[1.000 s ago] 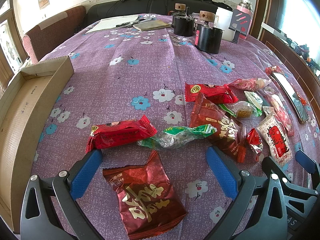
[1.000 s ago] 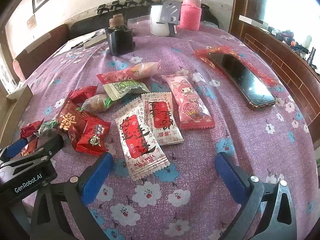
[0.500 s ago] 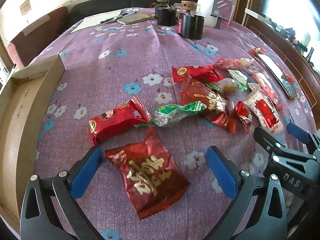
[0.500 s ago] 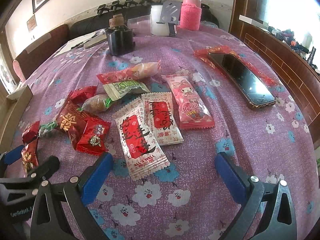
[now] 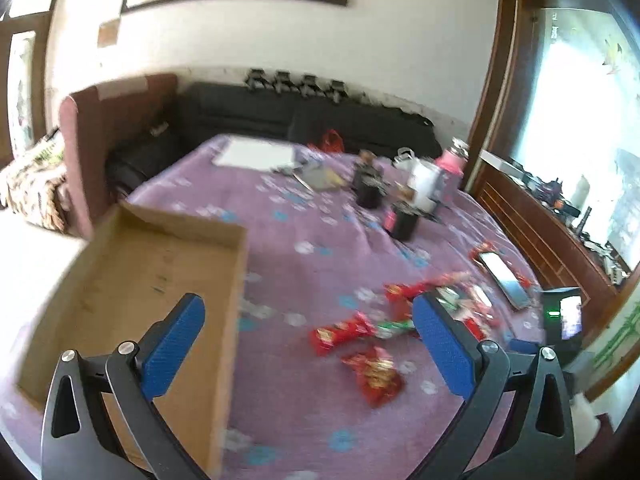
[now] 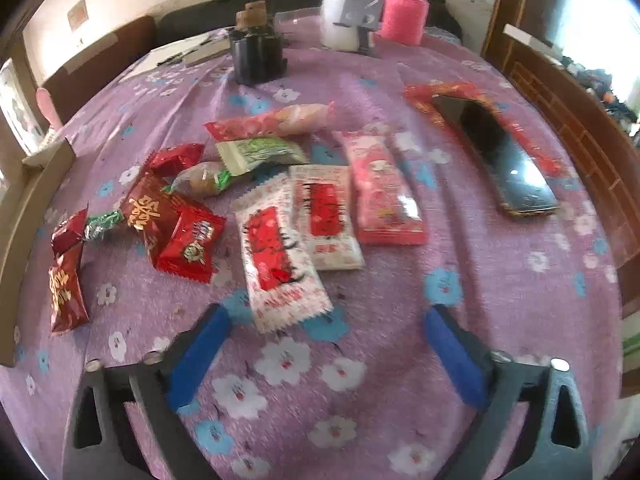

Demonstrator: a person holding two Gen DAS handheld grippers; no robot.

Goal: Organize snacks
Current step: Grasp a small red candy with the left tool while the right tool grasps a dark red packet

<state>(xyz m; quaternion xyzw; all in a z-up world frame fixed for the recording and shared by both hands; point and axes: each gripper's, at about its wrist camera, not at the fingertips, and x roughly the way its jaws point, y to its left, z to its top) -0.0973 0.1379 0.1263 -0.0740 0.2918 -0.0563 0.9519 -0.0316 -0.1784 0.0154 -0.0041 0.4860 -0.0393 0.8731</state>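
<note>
A shallow cardboard box (image 5: 160,264) lies at the table's left edge. My left gripper (image 5: 308,308) hangs open and empty above the table, its left finger over the box's right wall. To its right lie a long red packet (image 5: 340,334), a dark red packet (image 5: 376,372) and a green twisted candy (image 5: 394,326). My right gripper (image 6: 326,314) points down at a white packet with a red label (image 6: 276,260). Its jaws are closing, and the packet's near end lies between the fingers, untouched. A second white packet (image 6: 326,216) and a pink packet (image 6: 384,192) lie just beyond.
A phone (image 6: 500,152) rests on a red wrapper at the right. Black canisters (image 6: 256,56), a white cup (image 6: 338,20) and a pink bottle (image 6: 404,8) stand at the far side. More red and green snacks (image 6: 176,216) cluster at the left, near the box wall (image 6: 24,220).
My left gripper has risen and swung left, so the box now fills its view and the snacks sit lower right. It has left the right wrist view. The right jaws have narrowed slightly.
</note>
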